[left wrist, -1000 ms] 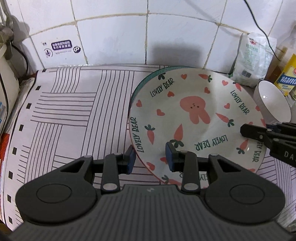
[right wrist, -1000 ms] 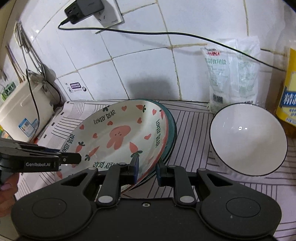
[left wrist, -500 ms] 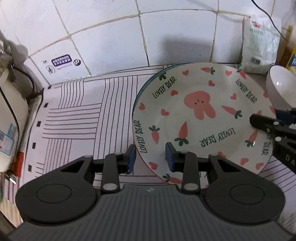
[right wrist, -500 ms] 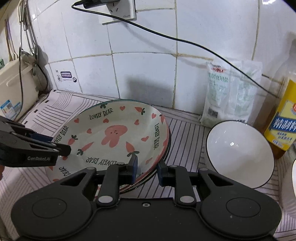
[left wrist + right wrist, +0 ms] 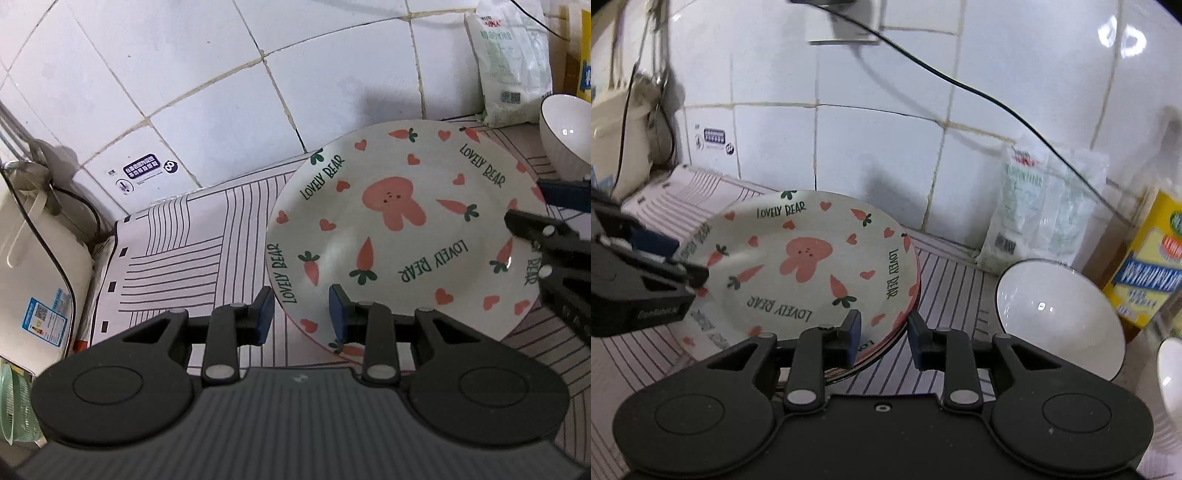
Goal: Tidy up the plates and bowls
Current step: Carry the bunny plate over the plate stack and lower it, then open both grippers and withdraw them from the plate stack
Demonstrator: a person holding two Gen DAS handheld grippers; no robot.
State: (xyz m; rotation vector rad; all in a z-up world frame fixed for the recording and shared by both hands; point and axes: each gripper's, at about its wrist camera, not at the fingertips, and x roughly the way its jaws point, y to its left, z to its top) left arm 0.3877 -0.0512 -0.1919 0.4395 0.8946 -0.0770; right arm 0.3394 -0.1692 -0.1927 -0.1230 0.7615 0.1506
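Left wrist view: the left claw (image 5: 301,312) has its jaws a little apart with the near rim of the plate (image 5: 402,236) between them; one blue pad sits above the plate's face, the other outside the rim, and whether the pads press the rim cannot be told. The plate, printed with a pink rabbit, carrots and hearts, lies on the striped mat (image 5: 177,251) covering the counter, below the white wall tiles (image 5: 221,92). The right claw (image 5: 532,210) reaches in at the plate's far right edge. A white bowl (image 5: 565,129) stands behind it near a white bag (image 5: 513,62). A cream appliance (image 5: 37,266) sits at the left.

Right wrist view: the right claw (image 5: 882,334) is opening, the pads standing clear on either side of the stacked plate rims. The printed plate (image 5: 812,266) lies on top of other plates (image 5: 901,325) whose edges show beneath it. The left claw (image 5: 687,264) is at the plate's left rim. The white bowl (image 5: 1060,317) with its dark rim sits to the right on the mat, apart from the stack, before the bag (image 5: 1041,210) and a yellow-labelled bottle (image 5: 1148,266).
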